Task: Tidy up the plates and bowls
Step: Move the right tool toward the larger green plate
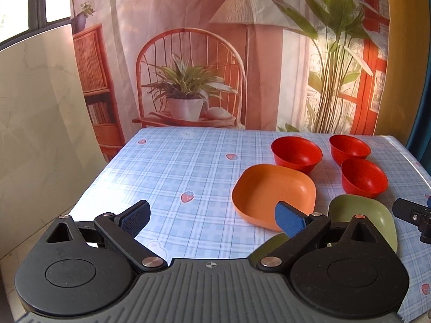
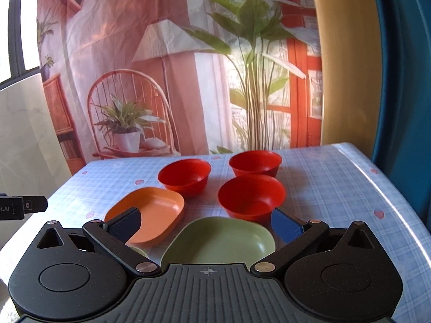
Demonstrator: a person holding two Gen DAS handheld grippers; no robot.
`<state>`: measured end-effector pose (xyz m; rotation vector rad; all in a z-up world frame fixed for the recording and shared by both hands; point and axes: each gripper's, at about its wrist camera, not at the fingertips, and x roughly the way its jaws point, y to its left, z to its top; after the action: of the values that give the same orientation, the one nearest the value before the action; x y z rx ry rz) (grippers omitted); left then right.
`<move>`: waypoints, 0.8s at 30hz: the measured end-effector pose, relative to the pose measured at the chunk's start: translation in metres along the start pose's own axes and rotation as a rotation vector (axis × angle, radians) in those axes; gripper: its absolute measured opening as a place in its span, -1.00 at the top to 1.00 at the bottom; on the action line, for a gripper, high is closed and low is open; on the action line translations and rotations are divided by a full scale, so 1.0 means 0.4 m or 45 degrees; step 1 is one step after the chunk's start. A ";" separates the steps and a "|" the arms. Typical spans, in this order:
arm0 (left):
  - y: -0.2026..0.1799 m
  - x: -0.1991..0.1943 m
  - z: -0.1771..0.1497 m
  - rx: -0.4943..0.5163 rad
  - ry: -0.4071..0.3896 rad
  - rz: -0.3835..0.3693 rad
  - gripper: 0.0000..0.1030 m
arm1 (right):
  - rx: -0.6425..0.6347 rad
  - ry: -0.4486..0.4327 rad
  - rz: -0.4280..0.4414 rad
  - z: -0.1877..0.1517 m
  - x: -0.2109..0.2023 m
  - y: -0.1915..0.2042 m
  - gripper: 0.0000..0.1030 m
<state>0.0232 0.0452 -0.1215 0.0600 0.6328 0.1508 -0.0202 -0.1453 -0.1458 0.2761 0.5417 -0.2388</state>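
Tongs (image 2: 207,224) over half-hidden green plate (image 2: 223,242)

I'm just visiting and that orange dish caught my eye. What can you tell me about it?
The orange plate is a shallow, square dish with rounded corners and a raised rim, apparently matte plastic. It is empty and sits flat and upright on the checked tablecloth, in front of one red bowl and left of the green plate. Neither open gripper holds it; whether it touches its neighbours is unclear.
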 end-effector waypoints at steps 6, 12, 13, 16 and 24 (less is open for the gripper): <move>0.018 0.037 -0.067 -0.049 0.090 -0.066 -0.94 | -0.105 0.071 0.012 -0.085 0.030 0.034 -0.99; 0.042 0.086 -0.120 -0.197 0.194 -0.140 -0.92 | -0.129 0.149 0.069 -0.121 0.047 0.042 -0.84; 0.040 0.091 -0.126 -0.191 0.206 -0.140 -0.92 | -0.127 0.158 0.072 -0.123 0.049 0.041 -0.78; 0.030 0.105 -0.141 -0.180 0.242 -0.159 -0.87 | -0.106 0.187 0.092 -0.131 0.056 0.036 -0.70; 0.017 0.142 -0.179 -0.192 0.370 -0.225 -0.52 | -0.053 0.253 0.108 -0.147 0.073 0.015 -0.43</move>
<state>0.0250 0.0617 -0.2118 -0.1661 0.9105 0.0353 -0.0219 -0.1253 -0.2086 0.2830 0.7289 -0.1176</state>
